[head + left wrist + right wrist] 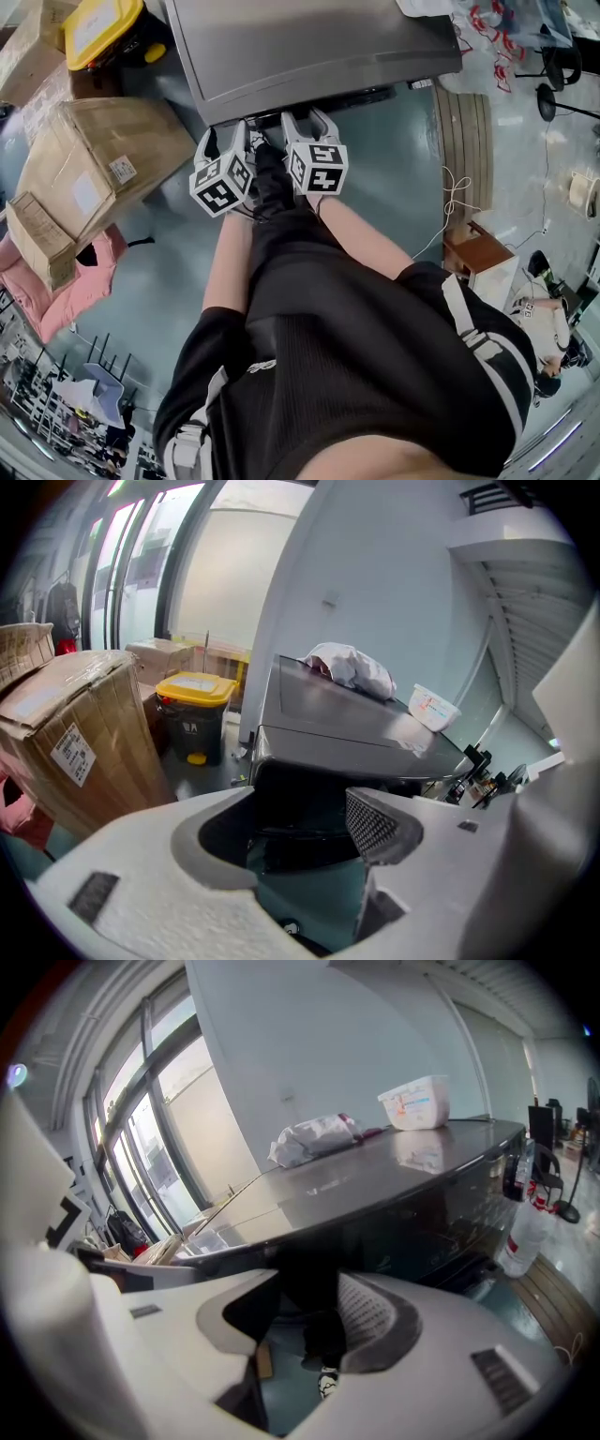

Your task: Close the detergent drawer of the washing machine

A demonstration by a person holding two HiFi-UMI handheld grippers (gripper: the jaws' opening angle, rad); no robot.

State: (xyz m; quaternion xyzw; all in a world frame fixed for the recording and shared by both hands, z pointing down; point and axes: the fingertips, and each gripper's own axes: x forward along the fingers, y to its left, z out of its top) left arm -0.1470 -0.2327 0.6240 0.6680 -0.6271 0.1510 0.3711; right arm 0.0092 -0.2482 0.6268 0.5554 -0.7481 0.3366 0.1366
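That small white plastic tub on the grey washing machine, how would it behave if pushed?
The white plastic tub looks small and thin-walled, so probably light. It sits flat on the smooth grey washing machine top, so a push would likely slide it, not tip it. Its contents cannot be seen.

The person, dressed in black, stands at the grey washing machine (309, 47) holding the left tool (227, 139) and the right tool (307, 122) side by side, close to its front edge. Cardboard boxes (103, 150) and a yellow-lidded bin (103, 28) sit on the floor to the left.
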